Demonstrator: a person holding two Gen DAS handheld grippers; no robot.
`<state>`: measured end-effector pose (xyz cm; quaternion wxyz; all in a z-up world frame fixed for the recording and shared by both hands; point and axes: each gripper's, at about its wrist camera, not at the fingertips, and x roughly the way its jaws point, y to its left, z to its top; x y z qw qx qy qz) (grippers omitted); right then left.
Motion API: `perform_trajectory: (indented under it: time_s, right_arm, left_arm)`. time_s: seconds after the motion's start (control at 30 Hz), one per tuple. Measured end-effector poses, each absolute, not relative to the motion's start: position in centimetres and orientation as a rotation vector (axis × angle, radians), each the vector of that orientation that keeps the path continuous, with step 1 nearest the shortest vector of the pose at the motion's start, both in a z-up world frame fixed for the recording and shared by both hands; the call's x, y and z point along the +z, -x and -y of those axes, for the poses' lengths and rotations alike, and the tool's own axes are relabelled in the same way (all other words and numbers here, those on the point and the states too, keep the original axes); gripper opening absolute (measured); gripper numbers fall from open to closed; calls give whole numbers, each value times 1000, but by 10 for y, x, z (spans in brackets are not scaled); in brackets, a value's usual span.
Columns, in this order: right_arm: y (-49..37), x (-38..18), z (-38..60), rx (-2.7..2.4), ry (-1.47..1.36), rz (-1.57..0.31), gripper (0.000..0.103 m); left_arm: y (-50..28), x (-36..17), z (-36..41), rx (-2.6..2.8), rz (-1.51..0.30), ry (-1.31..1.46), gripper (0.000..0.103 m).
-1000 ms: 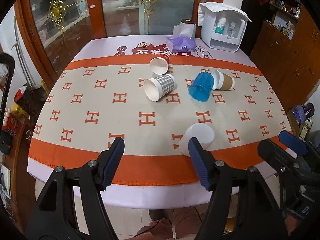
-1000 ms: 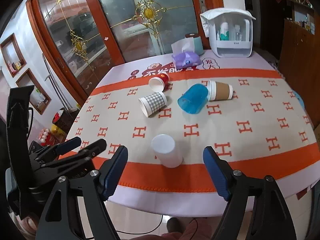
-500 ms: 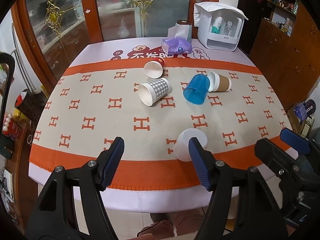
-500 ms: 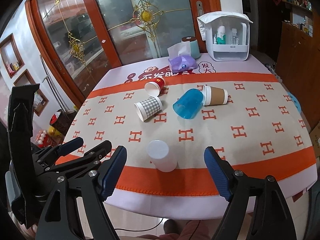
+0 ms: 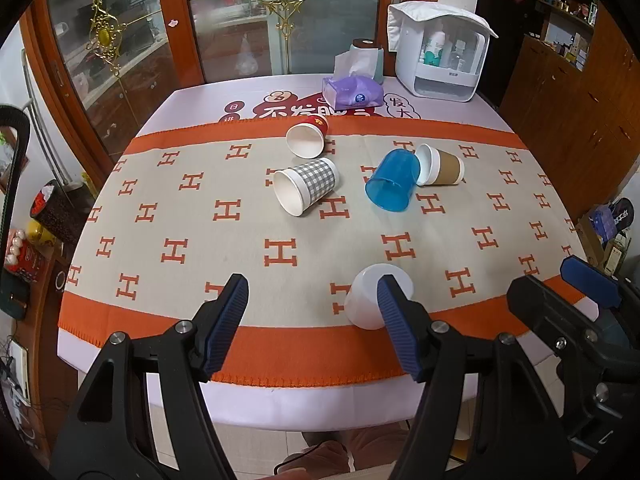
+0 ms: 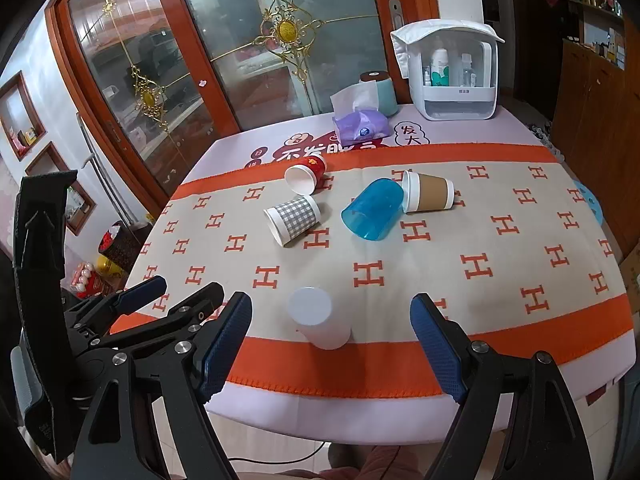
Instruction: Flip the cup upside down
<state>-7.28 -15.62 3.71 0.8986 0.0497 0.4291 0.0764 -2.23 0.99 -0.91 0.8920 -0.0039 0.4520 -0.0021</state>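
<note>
A white cup point(image 5: 370, 298) point(image 6: 318, 322) stands upside down near the table's front edge. A grey checked cup point(image 5: 306, 186) point(image 6: 294, 220), a red cup point(image 5: 307, 138) point(image 6: 306, 174), a blue plastic cup point(image 5: 394, 186) point(image 6: 372, 214) and a brown paper cup point(image 5: 440, 164) point(image 6: 428, 192) lie on their sides mid-table. My left gripper point(image 5: 312, 322) is open and empty, in front of the table edge, left of the white cup. My right gripper point(image 6: 332, 344) is open and empty, with the white cup seen between its fingers but farther away.
An orange and beige cloth point(image 5: 180, 216) covers the table. At the back stand a purple tissue pack point(image 5: 352, 92), a paper roll point(image 5: 366, 56) and a white organiser box point(image 5: 440, 56). Glass doors are behind; wooden cabinets point(image 5: 580, 92) stand at right.
Both grippers have drawn back and up from the table, so cups look smaller and farther. The cups have not moved. Both grippers stay open.
</note>
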Motion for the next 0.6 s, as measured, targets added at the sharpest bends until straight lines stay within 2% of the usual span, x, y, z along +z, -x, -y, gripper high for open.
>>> perform_trajectory:
  time_s: [0.6]
  right_arm:
    - [55, 24, 160, 162, -109, -917, 83]
  left_arm:
    - [13, -19, -12, 7, -964, 9, 65]
